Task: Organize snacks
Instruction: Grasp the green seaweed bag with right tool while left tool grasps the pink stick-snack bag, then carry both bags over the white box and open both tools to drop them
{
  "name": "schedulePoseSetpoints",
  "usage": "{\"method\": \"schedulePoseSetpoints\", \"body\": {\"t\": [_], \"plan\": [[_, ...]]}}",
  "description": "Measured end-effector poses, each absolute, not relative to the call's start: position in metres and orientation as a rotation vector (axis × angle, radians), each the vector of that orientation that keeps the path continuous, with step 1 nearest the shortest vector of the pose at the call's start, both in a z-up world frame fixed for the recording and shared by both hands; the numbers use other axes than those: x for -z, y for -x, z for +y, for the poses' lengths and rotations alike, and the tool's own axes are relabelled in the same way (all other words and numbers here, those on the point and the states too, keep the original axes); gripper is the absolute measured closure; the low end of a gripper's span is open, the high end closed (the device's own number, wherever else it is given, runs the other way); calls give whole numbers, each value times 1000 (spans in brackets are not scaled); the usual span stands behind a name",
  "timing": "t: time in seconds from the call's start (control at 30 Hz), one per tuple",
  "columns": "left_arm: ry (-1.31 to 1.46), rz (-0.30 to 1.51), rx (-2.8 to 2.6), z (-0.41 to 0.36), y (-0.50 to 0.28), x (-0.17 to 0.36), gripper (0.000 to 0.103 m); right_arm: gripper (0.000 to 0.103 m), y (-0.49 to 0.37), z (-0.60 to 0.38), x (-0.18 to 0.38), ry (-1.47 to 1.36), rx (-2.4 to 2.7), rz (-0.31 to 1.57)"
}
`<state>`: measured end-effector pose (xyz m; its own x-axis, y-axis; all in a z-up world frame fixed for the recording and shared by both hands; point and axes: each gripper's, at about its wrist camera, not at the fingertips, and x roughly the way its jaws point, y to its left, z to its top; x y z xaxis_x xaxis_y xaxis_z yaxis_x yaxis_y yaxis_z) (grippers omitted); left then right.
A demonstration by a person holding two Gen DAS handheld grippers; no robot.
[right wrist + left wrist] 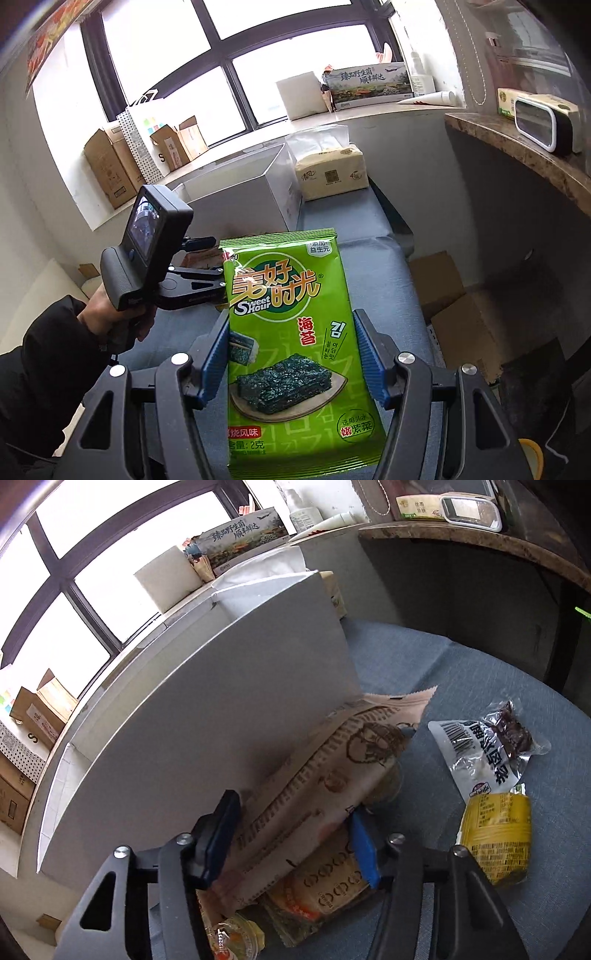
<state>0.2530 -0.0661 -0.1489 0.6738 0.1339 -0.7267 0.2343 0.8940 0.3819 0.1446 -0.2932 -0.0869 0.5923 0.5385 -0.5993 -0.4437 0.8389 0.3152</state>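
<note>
Right wrist view: the white box (258, 184) stands on the blue couch (388, 266), a tissue pack (332, 173) beside it. The right gripper (291, 365) clamps a green seaweed pack (295, 350) reading "Sweet Hour", upright, long axis pointing away. The left gripper (291, 834) pinches a beige pouch (325, 775) leaning on the box, long axis slanting up to the right. A yellow packet (495, 834) lies nearby.

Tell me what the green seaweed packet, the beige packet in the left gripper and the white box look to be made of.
Green seaweed packet: glossy plastic film, going by the sheen and crimped top edge.
Beige packet: matte, paper-like wrap with a zigzag-cut end; possibly coated film.
White box: smooth, matte, flat rigid panels, probably cardboard or plastic.
</note>
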Motion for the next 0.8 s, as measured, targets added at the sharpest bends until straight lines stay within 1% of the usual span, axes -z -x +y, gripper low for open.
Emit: {"method": "schedulePoseSetpoints", "body": {"t": [0.03,0.17,0.23,0.43,0.53,0.63,0.8], "plan": [[-492,829,49,-66,-252,149,52,36,-145,-292,88,-140,-576,744],[-538,807,25,-68,-247,148,60,36,-144,-289,89,-141,-581,752],[-541,789,24,-68,-241,143,66,36,-143,-286,89,-136,-588,749],[-527,732,23,-69,-214,124,74,36,-142,-281,90,-128,-598,753],[-471,695,26,-65,-197,107,75,36,-142,-281,89,-128,-594,753],[-366,687,40,-54,-180,90,78,36,-143,-281,87,-131,-597,748],[-99,690,47,-28,-142,62,79,36,-141,-273,84,-106,-617,740]]}}
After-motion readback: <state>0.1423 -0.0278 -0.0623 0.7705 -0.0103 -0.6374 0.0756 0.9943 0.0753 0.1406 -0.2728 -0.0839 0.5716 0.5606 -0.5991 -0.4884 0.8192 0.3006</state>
